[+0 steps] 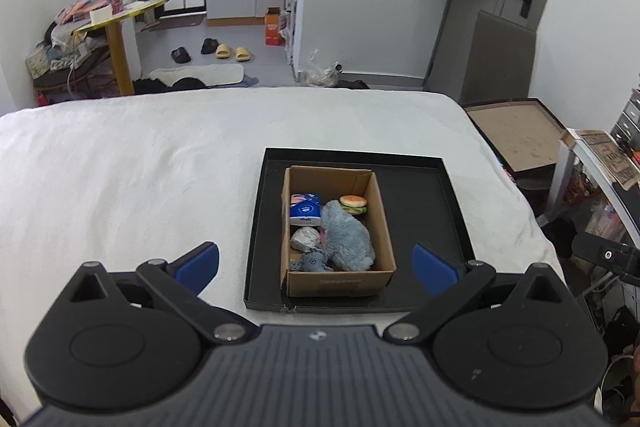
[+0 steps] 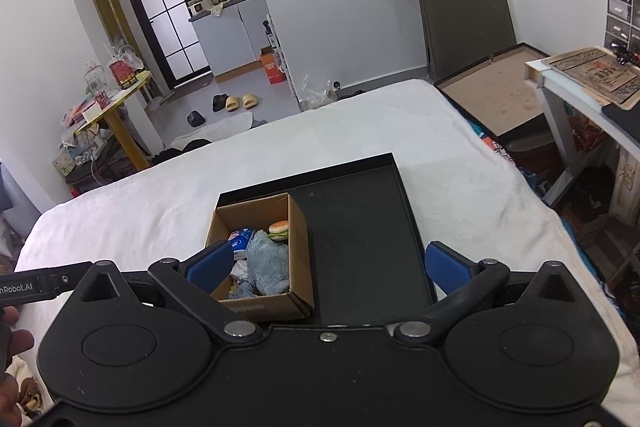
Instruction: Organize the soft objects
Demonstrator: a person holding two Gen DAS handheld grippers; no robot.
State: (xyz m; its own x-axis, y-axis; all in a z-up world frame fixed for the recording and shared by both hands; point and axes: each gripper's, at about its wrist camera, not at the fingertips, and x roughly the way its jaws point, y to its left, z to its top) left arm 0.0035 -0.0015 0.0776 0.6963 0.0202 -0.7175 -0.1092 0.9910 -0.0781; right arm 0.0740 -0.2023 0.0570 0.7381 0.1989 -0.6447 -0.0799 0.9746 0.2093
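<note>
L gripper wide open, empty; R gripper same, nothing btwn pads. Both above bed, angled down. Cardboard box straight ahead of L, centred btwn fingers; ahead-left of R, so L better lined up. Box long axis runs away from tools, sits left in black tray. Inside: 1 burger toy, 1 blue fuzzy cloth, 1 tissue pack, 1 crumpled wad, 1 small blue plush. Tray otherwise bare; job looks near done.

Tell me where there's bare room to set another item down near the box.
Free: the black tray floor between the cardboard box and the tray's right wall, and the white bedspread left of the tray. Crowded: the box itself, filled by blue plush, burger toy and tissue pack.
</note>
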